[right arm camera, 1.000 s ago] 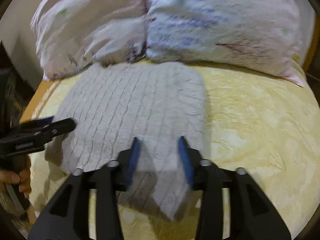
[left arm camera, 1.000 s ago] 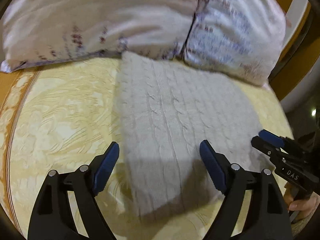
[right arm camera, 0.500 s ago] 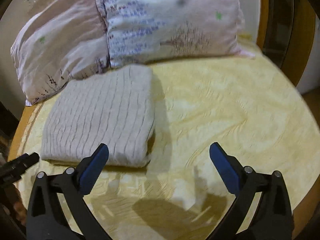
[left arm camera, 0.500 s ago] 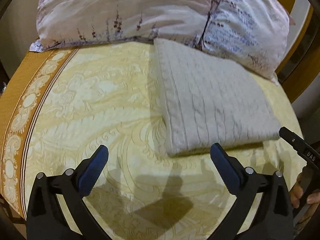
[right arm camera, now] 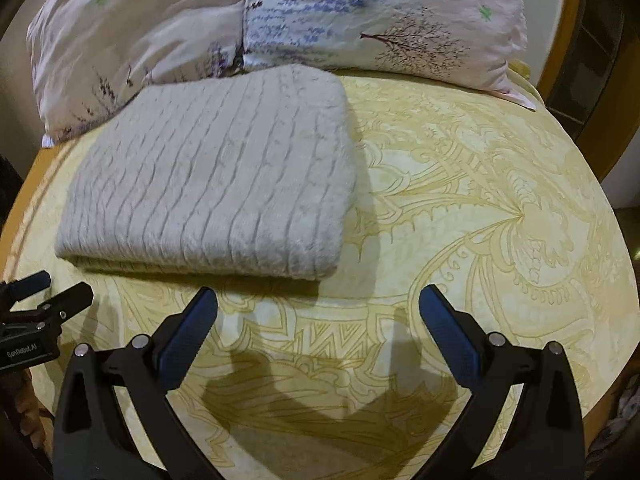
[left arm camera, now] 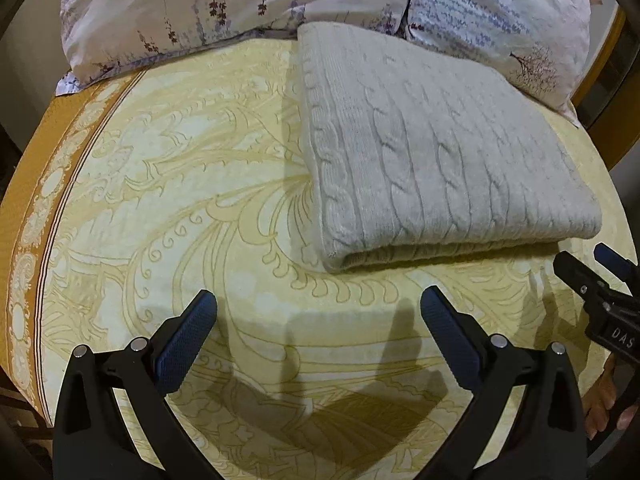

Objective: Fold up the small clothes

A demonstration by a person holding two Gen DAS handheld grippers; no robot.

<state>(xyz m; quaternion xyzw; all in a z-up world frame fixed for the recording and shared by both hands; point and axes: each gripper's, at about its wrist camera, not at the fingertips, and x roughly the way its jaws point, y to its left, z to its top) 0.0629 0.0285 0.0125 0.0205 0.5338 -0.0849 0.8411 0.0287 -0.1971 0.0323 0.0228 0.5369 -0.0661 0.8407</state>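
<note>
A grey cable-knit sweater (left arm camera: pixel 436 156) lies folded into a thick rectangle on the yellow patterned bedspread (left arm camera: pixel 200 200), its far edge against the pillows. It also shows in the right wrist view (right arm camera: pixel 216 176). My left gripper (left arm camera: pixel 318 312) is open and empty, above the bedspread just in front of the sweater's near fold. My right gripper (right arm camera: pixel 318 308) is open and empty, in front of the sweater's near right corner. Each gripper shows at the edge of the other's view: the right gripper (left arm camera: pixel 592 276) and the left gripper (right arm camera: pixel 44 292).
Two floral pillows (left arm camera: pixel 240 8) (right arm camera: pixel 380 16) lie along the head of the bed. An orange border (left arm camera: pixel 44 184) runs along the bedspread's left edge. A wooden bed frame (right arm camera: pixel 560 64) curves at the right. Bare bedspread (right arm camera: pixel 480 208) lies right of the sweater.
Both grippers have pulled back from the sweater toward the near side of the bed. The right gripper's jaws opened wide. The sweater stays folded in place.
</note>
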